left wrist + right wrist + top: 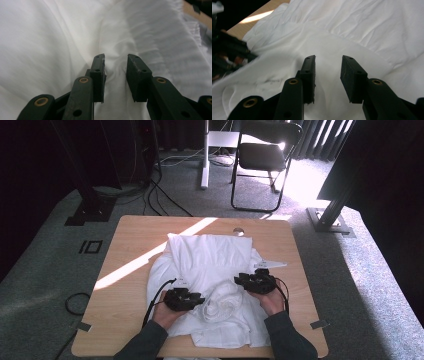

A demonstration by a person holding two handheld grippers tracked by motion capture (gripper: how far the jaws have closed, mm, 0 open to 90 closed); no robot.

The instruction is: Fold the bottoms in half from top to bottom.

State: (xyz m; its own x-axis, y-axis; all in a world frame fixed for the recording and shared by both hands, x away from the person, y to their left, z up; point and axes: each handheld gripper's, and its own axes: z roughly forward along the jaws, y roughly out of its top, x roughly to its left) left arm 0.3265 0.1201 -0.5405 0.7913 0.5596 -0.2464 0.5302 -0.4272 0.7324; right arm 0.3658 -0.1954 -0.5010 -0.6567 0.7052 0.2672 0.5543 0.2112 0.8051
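A white garment (pixel 210 255) lies spread over the middle of the wooden table (pixel 130 235), with a bunched, rolled part (pixel 222 302) near the front. My left gripper (pixel 200 299) rests on the cloth just left of that bunch. In the left gripper view its jaws (pixel 115 56) stand apart, with a ridge of the white cloth (pixel 50 37) rising in the gap. My right gripper (pixel 237 280) sits on the cloth to the right of the bunch. Its jaws (pixel 328 57) stand apart over the smooth white cloth (pixel 362 27), with nothing pinched. The left gripper (pixel 227 50) shows dark and blurred at the left of the right gripper view.
A small round metal piece (pixel 239 231) lies on the table beyond the garment. A black folding chair (pixel 265 155) and a white stand (pixel 205 160) are on the carpet behind the table. Cables (pixel 75 302) lie on the floor at the left. A sunlit stripe crosses the table's left half.
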